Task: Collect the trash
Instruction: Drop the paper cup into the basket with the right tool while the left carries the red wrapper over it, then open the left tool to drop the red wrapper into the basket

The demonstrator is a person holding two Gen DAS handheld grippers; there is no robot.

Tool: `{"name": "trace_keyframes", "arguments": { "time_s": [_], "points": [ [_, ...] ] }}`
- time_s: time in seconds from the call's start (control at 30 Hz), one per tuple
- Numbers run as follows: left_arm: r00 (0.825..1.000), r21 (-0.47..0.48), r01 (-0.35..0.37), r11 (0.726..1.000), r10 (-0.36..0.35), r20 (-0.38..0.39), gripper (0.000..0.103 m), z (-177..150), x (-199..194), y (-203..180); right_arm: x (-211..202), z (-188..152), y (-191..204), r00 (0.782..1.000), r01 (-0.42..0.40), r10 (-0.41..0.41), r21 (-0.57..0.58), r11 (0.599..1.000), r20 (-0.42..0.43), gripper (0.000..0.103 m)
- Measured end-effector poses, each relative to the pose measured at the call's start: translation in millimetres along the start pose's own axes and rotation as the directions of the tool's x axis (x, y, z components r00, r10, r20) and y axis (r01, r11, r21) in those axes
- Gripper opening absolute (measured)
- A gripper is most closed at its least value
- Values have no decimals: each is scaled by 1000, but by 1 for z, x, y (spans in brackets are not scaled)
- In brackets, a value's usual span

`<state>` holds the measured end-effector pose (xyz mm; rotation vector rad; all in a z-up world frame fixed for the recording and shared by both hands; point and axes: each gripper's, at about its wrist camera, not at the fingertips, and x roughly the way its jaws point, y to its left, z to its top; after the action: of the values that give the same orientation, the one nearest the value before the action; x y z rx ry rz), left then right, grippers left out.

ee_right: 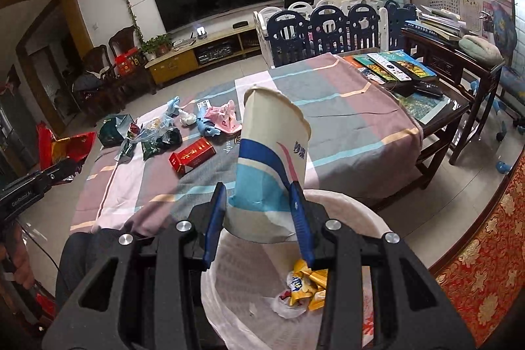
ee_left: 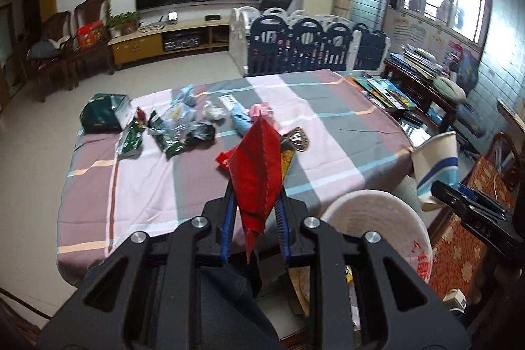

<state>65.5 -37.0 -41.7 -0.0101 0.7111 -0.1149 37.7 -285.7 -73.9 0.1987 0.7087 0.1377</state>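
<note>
My left gripper is shut on a red snack wrapper and holds it above the near edge of the table; it also shows at the left of the right wrist view. My right gripper is shut on a white and blue paper cup, held over the white bin; the cup also shows in the left wrist view. The bin holds yellow wrappers. More trash lies on the table: green wrappers, a red carton, blue gloves, a pink wrapper.
The table has a striped cloth. Books and remotes lie on its far right. A dark wooden side table and a red patterned seat stand to the right. A playpen fence and TV stand are behind.
</note>
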Motion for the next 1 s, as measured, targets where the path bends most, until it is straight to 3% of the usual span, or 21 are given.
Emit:
{"name": "trace_keyframes", "arguments": {
  "time_s": [0.07,0.13,0.2,0.3,0.37,0.43,0.53,0.6,0.63,0.7,0.77,0.8,0.83,0.9,0.93,1.0],
  "points": [
    [1000,24,20,1000,-20,-7,23,-1,0,-13,7,-4,-6,999,9,-9,-2,1000,-44,40],
    [999,43,38,998,-37,-19,23,-2,1,-24,26,-15,-12,988,26,-27,-10,1000,-155,40],
    [998,59,53,997,-51,-28,23,-3,2,-32,52,-35,-24,962,55,-45,30,998,-270,40],
    [997,86,65,994,-62,-37,23,-3,4,-43,76,-60,-42,927,56,-10,114,992,-375,40],
    [996,97,83,992,-78,-53,23,-5,6,-51,80,-63,-49,916,78,-17,136,988,-401,55],
    [992,106,105,989,-97,-78,23,-7,12,-59,74,-58,-55,926,99,-36,150,984,-375,67],
    [985,121,146,982,-133,-107,23,-12,19,-71,58,-48,-67,952,106,-44,194,975,-302,69],
    [963,121,237,964,-217,-158,23,-16,29,-83,47,-40,-80,966,109,-45,246,963,-255,69],
    [935,118,317,941,-290,-204,25,-19,38,-92,42,-36,-86,971,108,-44,267,958,-235,69],
    [885,113,425,898,-385,-262,39,-26,51,-107,32,-30,-95,980,108,-50,307,946,-192,69],
    [849,101,478,872,-430,-308,71,-37,66,-119,24,-25,-101,985,112,-62,329,937,-161,69],
    [842,91,483,871,-433,-323,78,-41,71,-121,21,-23,-103,986,115,-68,334,936,-151,69],
    [839,75,474,877,-424,-340,85,-45,77,-121,20,-22,-103,986,119,-73,334,935,-147,69],
    [845,57,447,893,-401,-355,86,-46,84,-114,19,-21,-102,987,123,-81,330,936,-138,69],
    [858,50,416,908,-374,-353,87,-45,85,-108,20,-21,-100,987,124,-83,327,937,-136,70],
    [907,49,311,949,-281,-314,88,-37,85,-85,25,-21,-94,987,121,-79,317,941,-141,70]
  ]
}}
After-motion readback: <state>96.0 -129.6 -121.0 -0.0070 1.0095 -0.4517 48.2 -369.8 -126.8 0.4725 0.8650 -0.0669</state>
